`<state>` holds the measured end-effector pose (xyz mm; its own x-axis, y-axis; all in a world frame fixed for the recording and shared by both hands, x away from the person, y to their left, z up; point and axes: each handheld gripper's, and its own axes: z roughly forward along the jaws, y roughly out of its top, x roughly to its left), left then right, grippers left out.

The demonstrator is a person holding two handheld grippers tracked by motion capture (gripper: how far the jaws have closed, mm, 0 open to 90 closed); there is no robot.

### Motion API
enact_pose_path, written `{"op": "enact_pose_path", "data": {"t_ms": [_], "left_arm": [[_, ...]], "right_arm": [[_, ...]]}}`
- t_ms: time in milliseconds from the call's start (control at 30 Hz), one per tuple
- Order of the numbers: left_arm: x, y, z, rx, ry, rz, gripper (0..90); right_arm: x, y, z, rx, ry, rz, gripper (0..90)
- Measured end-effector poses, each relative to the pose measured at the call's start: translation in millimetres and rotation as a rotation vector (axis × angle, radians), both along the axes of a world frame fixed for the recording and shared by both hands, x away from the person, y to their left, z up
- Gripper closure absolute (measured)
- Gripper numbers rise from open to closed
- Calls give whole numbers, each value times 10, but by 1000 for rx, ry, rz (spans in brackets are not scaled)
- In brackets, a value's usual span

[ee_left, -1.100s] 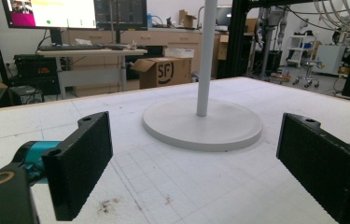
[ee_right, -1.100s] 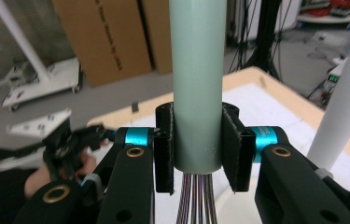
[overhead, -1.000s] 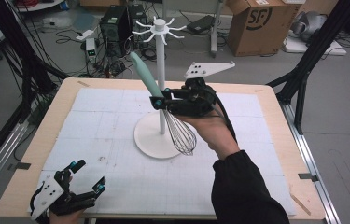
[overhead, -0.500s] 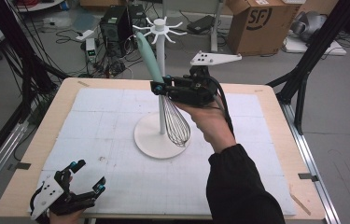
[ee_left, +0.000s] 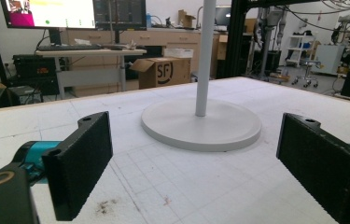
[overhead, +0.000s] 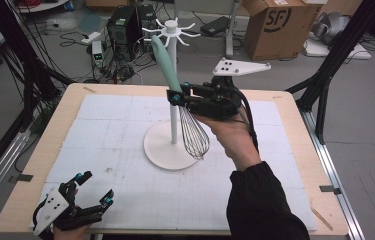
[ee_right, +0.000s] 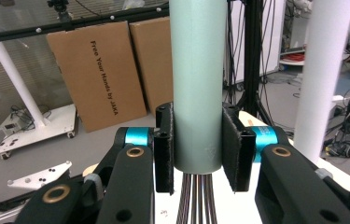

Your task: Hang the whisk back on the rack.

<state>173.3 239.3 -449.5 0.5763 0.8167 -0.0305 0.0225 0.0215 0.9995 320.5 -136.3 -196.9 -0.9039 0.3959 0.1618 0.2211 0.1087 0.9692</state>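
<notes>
The table [overhead: 305,165] is a wooden-edged top covered by a white gridded mat [overhead: 105,140]. Near the middle of the mat stands a white stand [overhead: 174,125]: a round flat base with an upright pole, crowned by a ring of short hooks [overhead: 167,29] high above the table.

The right gripper [overhead: 176,96], held in the person's right hand [overhead: 230,135] with a dark sleeve behind it, is raised above the stand's base and just beside the pole. Its jaws are clamped on the lower end of the pale green handle of a whisk [overhead: 193,134]. In the right gripper view the two black pads press on either side of that handle [ee_right: 197,84], with the wires coming out just below them and the white pole to the right. The whisk is off the table, its handle tilted up toward the hooks and its wire cage hanging over the base.

The left gripper [overhead: 91,190] sits low at the near left corner of the table, well apart from the stand. Its jaws stand wide apart with nothing between them, and in the left gripper view its pads [ee_left: 81,163] frame the stand's base [ee_left: 200,125].
</notes>
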Motion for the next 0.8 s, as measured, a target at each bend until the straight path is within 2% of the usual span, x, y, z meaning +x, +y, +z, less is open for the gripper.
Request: {"op": "enact_pose_path", "data": {"t_ms": [133, 267, 533, 667, 800], "left_arm": [[-2, -4, 0, 1, -1, 1, 111], [-2, -2, -2, -1, 0, 3, 111], [-5, -1, 1, -2, -1, 2, 111], [-8, -1, 2, -8, -4, 2, 111], [-8, 0, 1, -7, -2, 2, 111]], "right_arm": [[27, -60, -44, 21, 23, 0, 693], [74, -78, -93, 20, 44, -8, 693], [159, -59, -143, 44, 60, 3, 692], [197, -45, -187, 77, 77, 43, 692], [230, -61, -274, 139, 117, 97, 692]]}}
